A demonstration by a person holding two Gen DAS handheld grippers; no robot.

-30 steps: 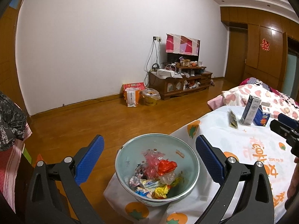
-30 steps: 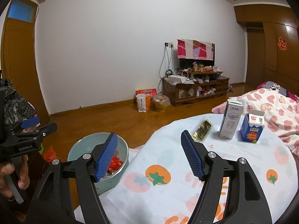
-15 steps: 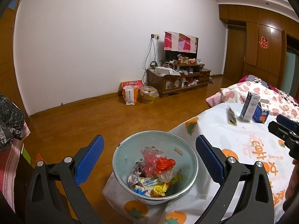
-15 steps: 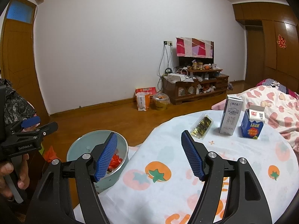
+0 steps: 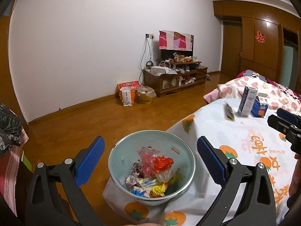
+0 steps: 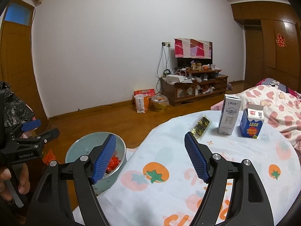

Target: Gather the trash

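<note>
I am holding my left gripper (image 5: 150, 160) with its blue pads spread wide, framing a pale green bowl (image 5: 120, 156) that is sitting at the near edge of the table's tomato-print cloth (image 5: 244, 143). The bowl is holding crumpled wrappers (image 5: 150, 177): a red foil one on top, pink and clear plastic beside it, yellow and blue ones lower down. I am keeping my right gripper (image 6: 150, 155) open too, gripping nothing, hovering over the cloth just beside the bowl. Farther across the table a flat gold-and-black snack packet (image 6: 200, 126) is lying on the cloth, and next to it a tall grey carton (image 6: 229, 117) and a shorter blue carton (image 6: 252, 125) are standing upright, close together.
</note>
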